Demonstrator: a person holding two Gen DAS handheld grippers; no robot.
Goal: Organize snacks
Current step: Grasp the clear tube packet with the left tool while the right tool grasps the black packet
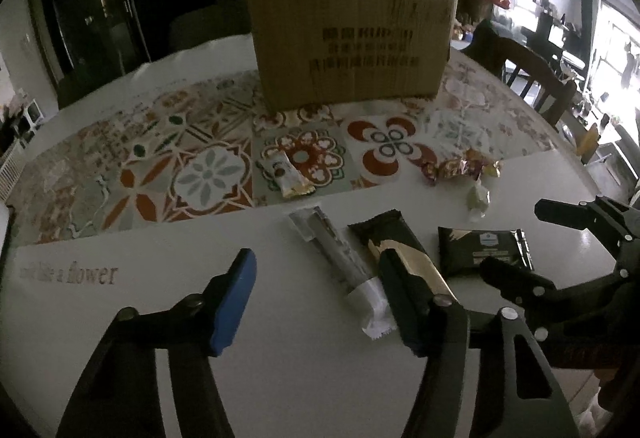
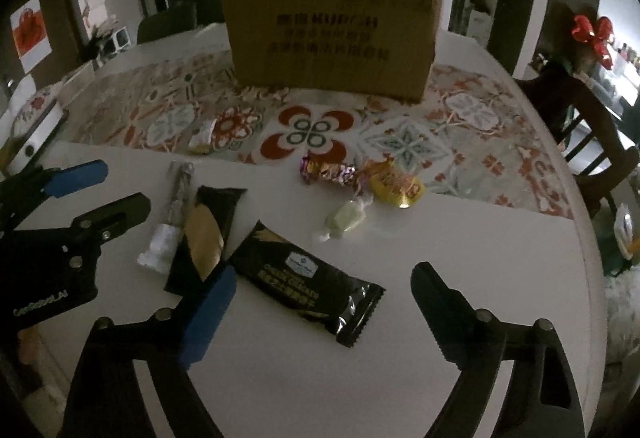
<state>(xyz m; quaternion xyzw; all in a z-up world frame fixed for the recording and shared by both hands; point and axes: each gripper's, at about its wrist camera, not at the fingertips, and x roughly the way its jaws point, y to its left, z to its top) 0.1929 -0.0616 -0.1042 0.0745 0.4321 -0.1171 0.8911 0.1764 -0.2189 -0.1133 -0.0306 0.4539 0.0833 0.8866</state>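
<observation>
A cardboard box (image 1: 352,42) (image 2: 332,34) stands upright at the back of the table. Snacks lie in front of it: a silver-and-white stick packet (image 1: 336,258) (image 2: 176,206), a black-and-gold bar (image 1: 384,234) (image 2: 208,230) and a black packet (image 1: 484,248) (image 2: 304,274). Farther back are foil-wrapped candies (image 1: 460,166) (image 2: 328,172), a pale candy (image 2: 348,218) and a white bar (image 1: 286,174) (image 2: 202,134). My left gripper (image 1: 316,262) (image 2: 125,185) is open astride the stick packet, pads apart from it. My right gripper (image 2: 324,274) (image 1: 514,238) is open around the black packet.
A patterned tile-print cloth (image 1: 160,158) (image 2: 460,126) covers the far half of the white round table (image 1: 180,318). A dark wooden chair (image 1: 536,78) (image 2: 580,118) stands at the table's right edge. Red balloons (image 2: 592,32) hang in the room behind.
</observation>
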